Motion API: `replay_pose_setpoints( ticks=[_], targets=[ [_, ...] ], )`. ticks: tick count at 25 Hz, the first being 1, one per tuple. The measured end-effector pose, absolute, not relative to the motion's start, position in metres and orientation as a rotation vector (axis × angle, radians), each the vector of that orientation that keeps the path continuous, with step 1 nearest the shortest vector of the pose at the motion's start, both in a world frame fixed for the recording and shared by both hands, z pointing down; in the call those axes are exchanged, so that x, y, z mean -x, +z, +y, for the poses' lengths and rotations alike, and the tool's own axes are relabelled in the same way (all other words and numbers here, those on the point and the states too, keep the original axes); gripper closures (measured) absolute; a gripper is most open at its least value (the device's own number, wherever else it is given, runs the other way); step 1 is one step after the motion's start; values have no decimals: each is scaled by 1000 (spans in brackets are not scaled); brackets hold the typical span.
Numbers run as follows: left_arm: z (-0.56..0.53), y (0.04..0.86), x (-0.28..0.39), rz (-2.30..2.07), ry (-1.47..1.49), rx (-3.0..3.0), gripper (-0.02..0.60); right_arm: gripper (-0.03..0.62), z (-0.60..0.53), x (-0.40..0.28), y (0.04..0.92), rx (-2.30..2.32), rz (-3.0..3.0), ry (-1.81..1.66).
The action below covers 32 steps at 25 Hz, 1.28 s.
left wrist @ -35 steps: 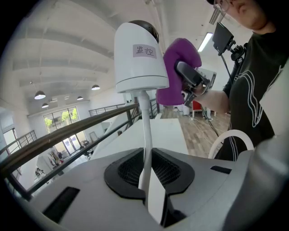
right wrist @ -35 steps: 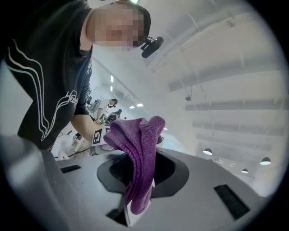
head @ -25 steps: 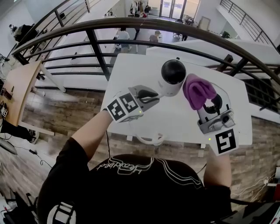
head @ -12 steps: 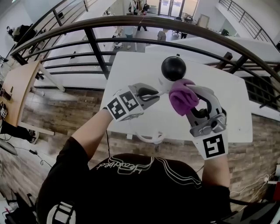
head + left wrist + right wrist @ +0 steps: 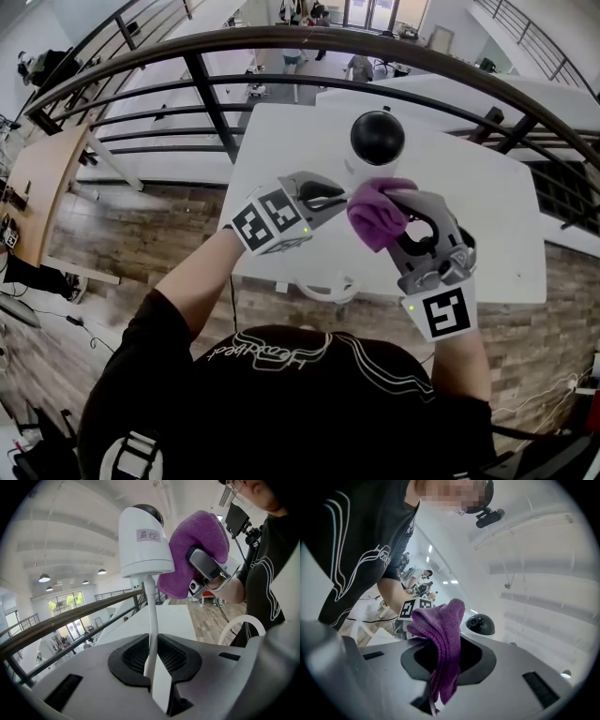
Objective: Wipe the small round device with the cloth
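two grips set: left gripper (image 5: 151, 660) fingers clamp the thin white stalk (image 5: 150, 616) of the small round white black-domed device (image 5: 143, 541), up over the white surface (image 5: 487, 234); right gripper (image 5: 440, 665) fingers pinch the fuzzy purple cloth (image 5: 443, 634) at its side. wiping stage, i'd say; next, rub around the shell.

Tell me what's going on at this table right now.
A person is cleaning a small round device, white with a black dome, over a white table. The left gripper has its jaws shut on the white stem under the device, holding it up. The right gripper is shut on a purple cloth, which sits against the side of the device's white body. Wiping looks under way.
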<state>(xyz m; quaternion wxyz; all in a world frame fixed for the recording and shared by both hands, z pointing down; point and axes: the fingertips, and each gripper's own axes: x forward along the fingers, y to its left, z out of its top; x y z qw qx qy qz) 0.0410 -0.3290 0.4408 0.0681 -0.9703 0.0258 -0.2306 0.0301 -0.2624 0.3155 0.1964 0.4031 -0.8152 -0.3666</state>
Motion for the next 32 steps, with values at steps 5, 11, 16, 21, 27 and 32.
replay_pose_setpoints(
  ticks=[5,11,16,21,27,32],
  targets=[
    [-331,441,-42,79,-684,2932,525,533,-264,-30,330,-1130,-2325,-949],
    [-330,439,-40,74,-674,2936,523,533,-264,-28,357,-1070,-2336,-864],
    [-329,442,-41,72,-667,2930,523,533,-261,-31,364,-1040,-2453,-783],
    [-326,441,-38,87,-672,2923,523,533,-251,-37,358,-1032,-2552,-733],
    [-328,439,-41,64,-673,2916,523,533,-239,-51,350,-1052,-2590,-702],
    [-327,441,-37,-54,-657,2960,523,533,-233,-49,335,-1206,-2579,-686]
  ],
)
